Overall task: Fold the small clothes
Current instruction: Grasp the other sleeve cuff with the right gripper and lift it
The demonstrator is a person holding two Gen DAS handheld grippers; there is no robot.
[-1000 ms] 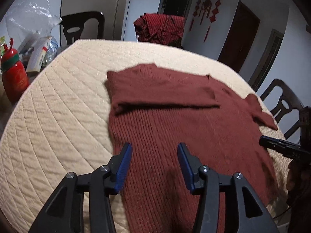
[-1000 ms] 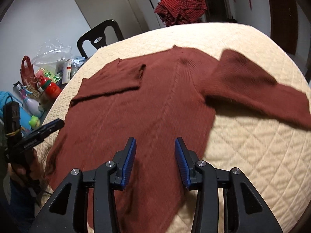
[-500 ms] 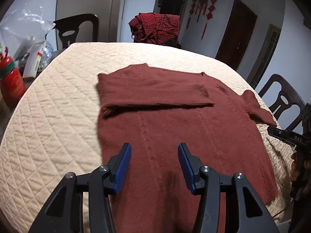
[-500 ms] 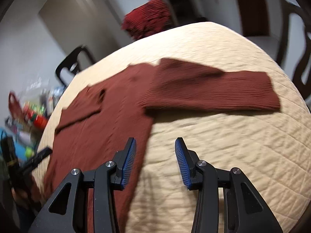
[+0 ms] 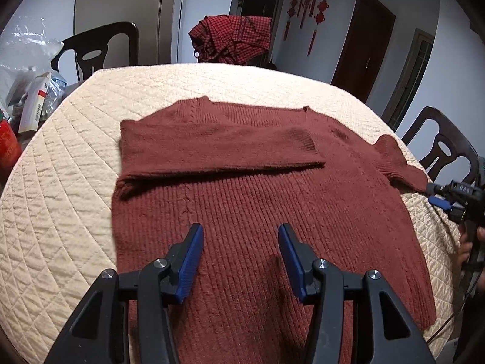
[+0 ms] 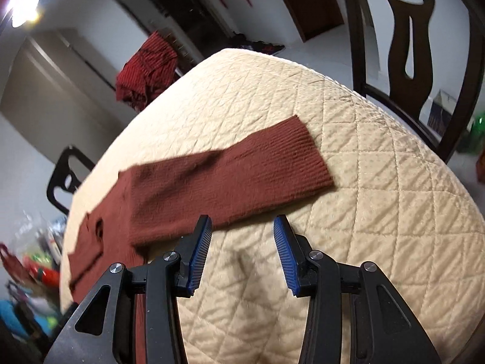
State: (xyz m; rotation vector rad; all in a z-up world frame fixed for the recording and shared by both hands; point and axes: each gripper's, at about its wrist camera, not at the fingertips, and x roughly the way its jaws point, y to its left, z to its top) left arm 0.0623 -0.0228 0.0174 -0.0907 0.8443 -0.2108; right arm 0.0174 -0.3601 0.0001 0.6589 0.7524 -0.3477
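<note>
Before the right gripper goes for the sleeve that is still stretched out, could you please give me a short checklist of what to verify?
1. One sleeve already folded across the sweater: ok, the folded sleeve lies flat over the chest.
2. The outstretched sleeve lies flat on the quilted cover: ok.
3. Its cuff is free, nothing on it: ok.
4. Right gripper jaws apart and empty: ok; they frame bare cover just short of the sleeve.
5. Left gripper empty: ok, its jaws stand apart above the sweater's body.
6. Whether the sweater's near hem lies flat: cannot tell, the grippers hide it.
</note>
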